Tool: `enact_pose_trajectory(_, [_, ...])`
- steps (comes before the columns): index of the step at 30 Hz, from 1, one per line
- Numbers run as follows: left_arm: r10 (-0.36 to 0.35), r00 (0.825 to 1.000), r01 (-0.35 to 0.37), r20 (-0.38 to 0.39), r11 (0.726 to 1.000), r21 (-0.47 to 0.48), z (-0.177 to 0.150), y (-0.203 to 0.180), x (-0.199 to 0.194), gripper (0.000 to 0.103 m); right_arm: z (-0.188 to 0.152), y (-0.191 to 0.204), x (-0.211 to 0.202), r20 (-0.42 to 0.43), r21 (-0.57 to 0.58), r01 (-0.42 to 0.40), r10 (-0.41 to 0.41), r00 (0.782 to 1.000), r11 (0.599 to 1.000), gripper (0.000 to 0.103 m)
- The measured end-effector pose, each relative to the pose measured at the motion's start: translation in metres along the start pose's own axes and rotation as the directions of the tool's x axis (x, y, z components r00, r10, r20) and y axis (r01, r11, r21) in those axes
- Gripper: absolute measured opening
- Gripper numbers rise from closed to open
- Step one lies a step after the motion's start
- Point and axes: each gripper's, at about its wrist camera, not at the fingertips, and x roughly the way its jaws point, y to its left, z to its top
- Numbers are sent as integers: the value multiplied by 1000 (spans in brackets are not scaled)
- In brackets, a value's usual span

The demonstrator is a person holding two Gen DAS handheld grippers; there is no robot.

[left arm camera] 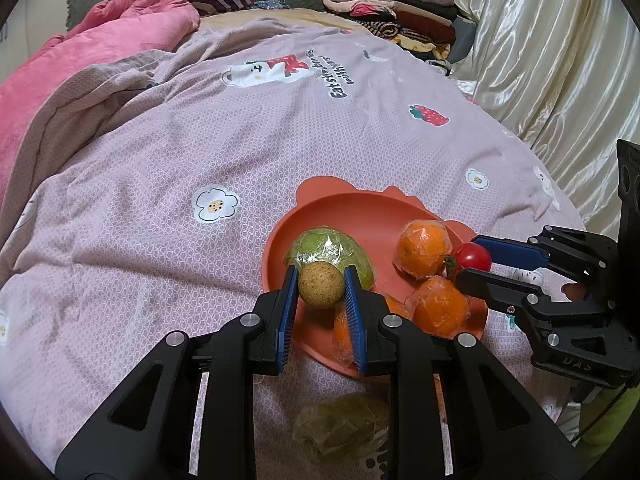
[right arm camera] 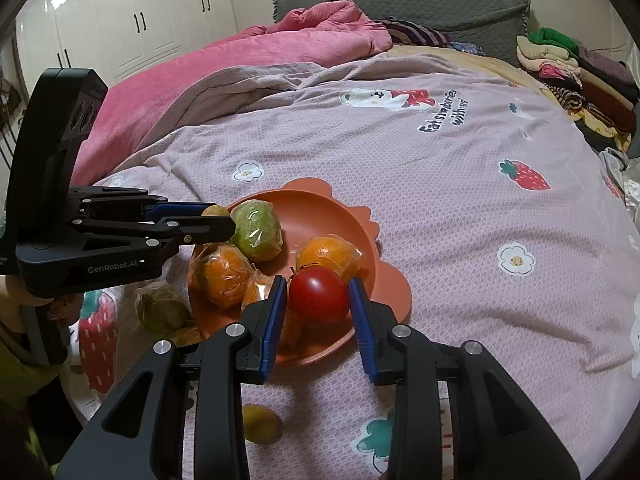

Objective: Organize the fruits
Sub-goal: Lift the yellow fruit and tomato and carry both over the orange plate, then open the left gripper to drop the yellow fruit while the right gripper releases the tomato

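Observation:
An orange plate (left arm camera: 360,216) lies on the bed and also shows in the right wrist view (right arm camera: 320,208). It holds a wrapped green fruit (left arm camera: 332,248), and wrapped oranges (left arm camera: 424,248) (left arm camera: 438,306). My left gripper (left arm camera: 321,284) is shut on a small brown round fruit (left arm camera: 321,285) above the plate's near edge. My right gripper (right arm camera: 319,296) is shut on a red tomato (right arm camera: 319,294) over the plate; it also shows in the left wrist view (left arm camera: 474,258). A wrapped green fruit (right arm camera: 162,310) and a yellow fruit (right arm camera: 260,424) lie on the cover beside the plate.
The lilac printed bed cover (left arm camera: 200,140) spreads all around. A pink duvet (left arm camera: 80,64) is bunched at the far left. Folded clothes (left arm camera: 384,12) are stacked at the far right by a shiny curtain (left arm camera: 540,60). White wardrobes (right arm camera: 120,20) stand behind.

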Motion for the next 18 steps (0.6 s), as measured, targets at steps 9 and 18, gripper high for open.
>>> enact_pose_trajectory(9, [-2,1000,2,1,1000,-3,0,1,0,16,-2,0,-4,7,8,7,-7,1000,1000,43])
enact_pose_trajectory(18, [-2,1000,2,4,1000,-9,0,1,0,16,-2,2,-10,16,6,14,-14,1000,1000,49])
